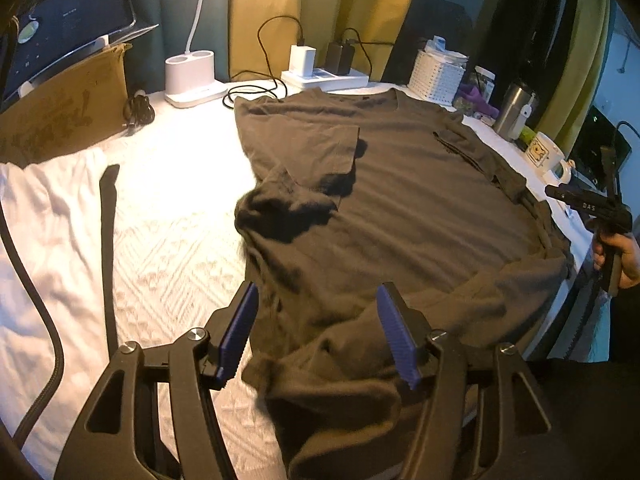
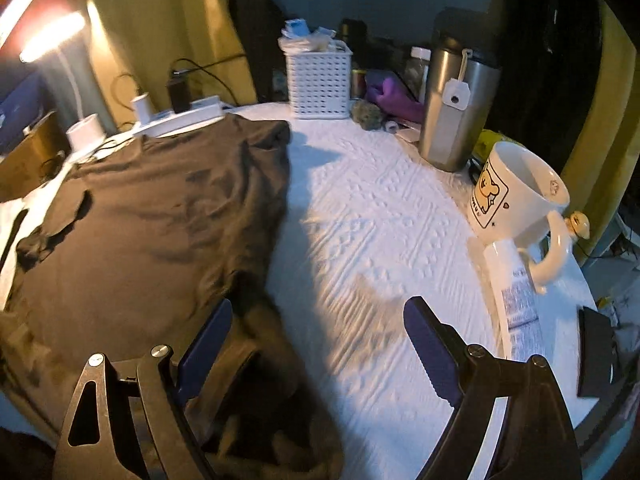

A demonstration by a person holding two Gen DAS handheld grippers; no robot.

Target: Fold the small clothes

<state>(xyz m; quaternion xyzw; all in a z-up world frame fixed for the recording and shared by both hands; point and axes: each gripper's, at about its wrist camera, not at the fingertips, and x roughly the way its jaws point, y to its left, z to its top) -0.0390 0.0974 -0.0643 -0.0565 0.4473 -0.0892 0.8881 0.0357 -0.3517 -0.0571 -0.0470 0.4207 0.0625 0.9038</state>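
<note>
Blue-padded jaws of the left gripper (image 1: 318, 336) stand wide apart with nothing between the pads, poised over the rumpled bottom hem of a dark olive T-shirt (image 1: 400, 200). That shirt lies spread on the white textured table (image 1: 172, 208), running forward from the jaws to the far edge, its left sleeve folded in over the chest ahead of the left jaw. Left of the jaws lie a white cloth (image 1: 44, 240) and a black strap (image 1: 107, 240); beyond them stand a cardboard box (image 1: 68, 108) and a white lamp base (image 1: 192, 78), with a power strip (image 1: 324, 76) past the collar. Only this view shows the right gripper (image 1: 588, 204) from outside, held in a hand (image 1: 624, 252) off the table's right edge.

From the right wrist, the right gripper (image 2: 320, 344) also has its jaws wide apart and empty. Its left jaw hangs over the T-shirt (image 2: 160, 208) near the right hem corner, its right jaw over bare table (image 2: 380, 220). This view alone makes plain what stands ahead and to the right of the jaws: a white cartoon mug (image 2: 516, 196), a steel tumbler (image 2: 456, 108) with a tea tag, a white perforated basket (image 2: 318, 80), a printed white tube (image 2: 514, 292) and a black flat object (image 2: 596, 354) beside the right jaw.
</note>
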